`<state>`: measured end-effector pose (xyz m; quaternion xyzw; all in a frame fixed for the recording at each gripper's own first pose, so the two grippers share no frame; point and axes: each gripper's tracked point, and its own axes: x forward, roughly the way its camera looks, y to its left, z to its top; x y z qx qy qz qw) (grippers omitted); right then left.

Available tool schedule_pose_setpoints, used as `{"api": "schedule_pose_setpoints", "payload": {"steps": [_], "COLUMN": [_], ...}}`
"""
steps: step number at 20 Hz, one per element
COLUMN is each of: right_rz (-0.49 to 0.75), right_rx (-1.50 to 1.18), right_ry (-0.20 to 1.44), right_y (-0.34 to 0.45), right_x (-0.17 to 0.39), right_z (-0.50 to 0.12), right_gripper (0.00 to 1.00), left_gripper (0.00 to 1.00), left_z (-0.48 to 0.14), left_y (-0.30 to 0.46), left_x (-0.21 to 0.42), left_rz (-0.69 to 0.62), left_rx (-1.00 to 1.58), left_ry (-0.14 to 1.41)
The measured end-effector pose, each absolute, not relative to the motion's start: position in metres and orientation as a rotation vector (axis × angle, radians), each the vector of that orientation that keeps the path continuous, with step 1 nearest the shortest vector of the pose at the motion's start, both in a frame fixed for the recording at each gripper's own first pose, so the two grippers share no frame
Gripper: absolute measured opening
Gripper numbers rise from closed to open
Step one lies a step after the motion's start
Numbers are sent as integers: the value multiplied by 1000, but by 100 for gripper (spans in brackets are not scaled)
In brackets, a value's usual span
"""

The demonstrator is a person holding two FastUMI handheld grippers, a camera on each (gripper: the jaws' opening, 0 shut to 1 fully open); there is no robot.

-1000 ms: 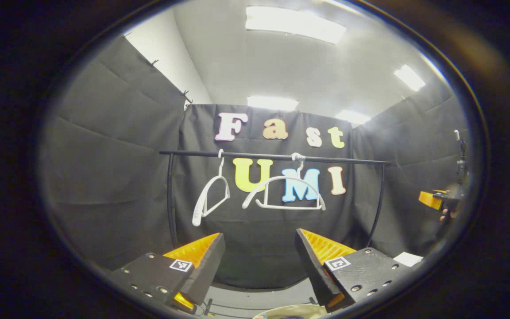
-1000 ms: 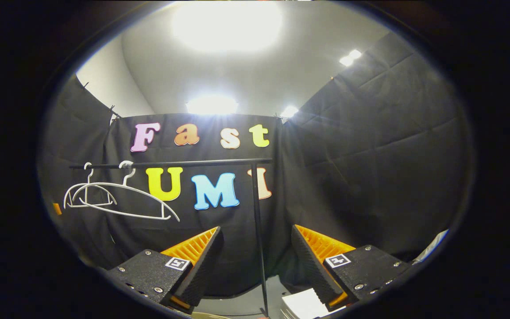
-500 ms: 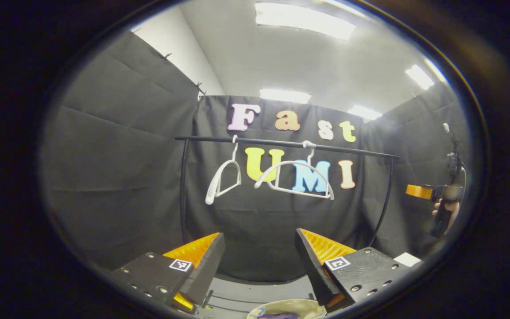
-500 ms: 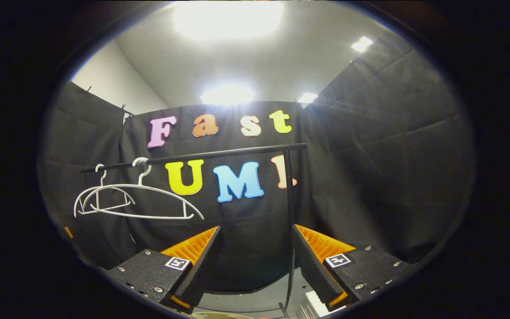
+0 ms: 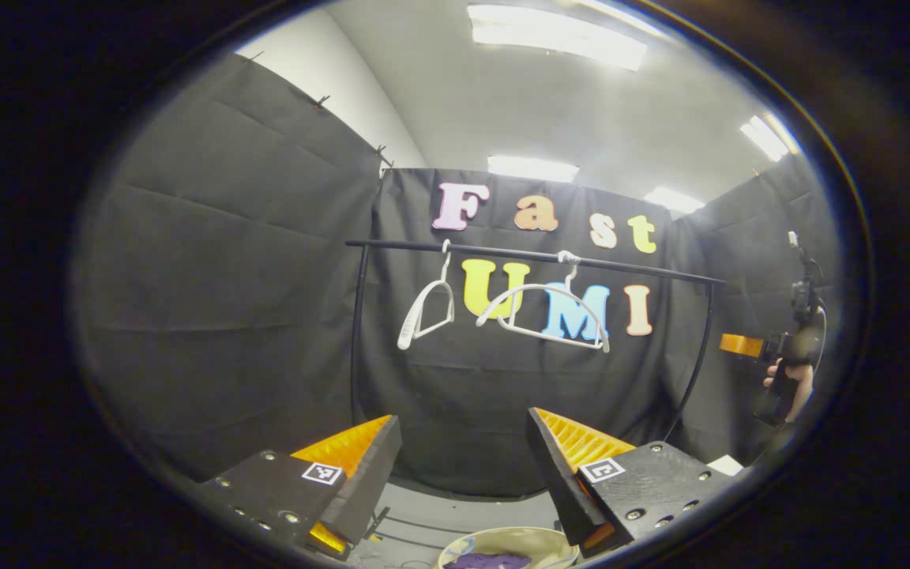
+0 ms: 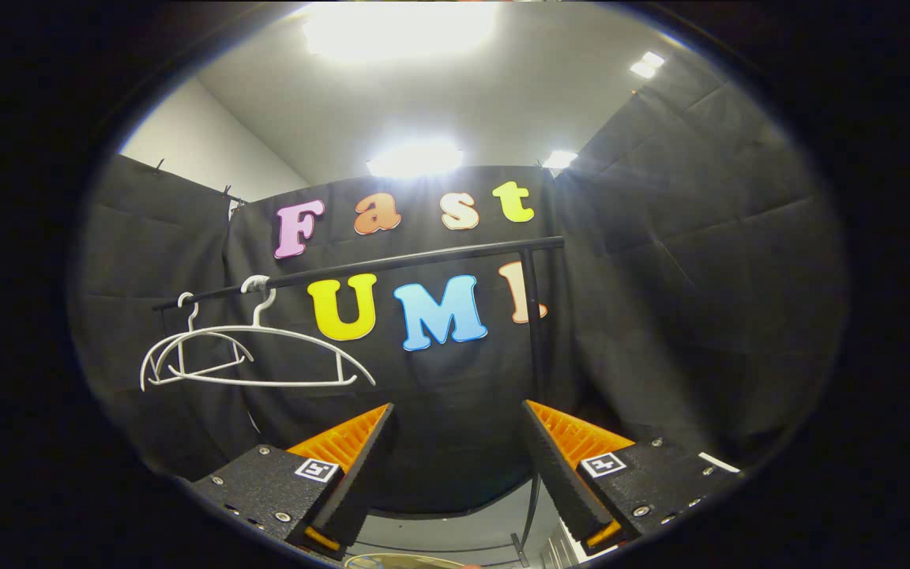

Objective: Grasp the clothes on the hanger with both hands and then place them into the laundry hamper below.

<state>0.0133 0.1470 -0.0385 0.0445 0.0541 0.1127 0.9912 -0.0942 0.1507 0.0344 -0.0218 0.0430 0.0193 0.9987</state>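
Both grippers are spread apart and pinch nothing: the left gripper point(image 5: 463, 466) and the right gripper point(image 6: 455, 462) point toward the black rail point(image 5: 534, 255). Two white hangers hang bare from the rail, a small hanger point(image 5: 425, 308) near its left post and a wide hanger point(image 5: 550, 312) near its middle. Below the rail, a round cream hamper point(image 5: 530, 540) stands on the grey floor with purple clothes point(image 5: 486, 561) inside. Right of the rail, a hand point(image 5: 788, 379) holds the right gripper, well apart from the hangers. Between the grippers and the rail there is open room.
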Motion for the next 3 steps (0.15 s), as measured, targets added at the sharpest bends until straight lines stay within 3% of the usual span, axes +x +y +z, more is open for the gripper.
{"api": "schedule_pose_setpoints", "payload": {"steps": [3], "right_rz": [202], "right_rx": [61], "right_ry": [95], "right_y": [115], "right_x": [20], "right_z": [-43], "right_gripper": [95], "left_gripper": [98], "left_z": [54], "left_y": [125], "left_x": [-111], "left_rz": [78], "left_rx": [-73], "left_ry": [61]}}
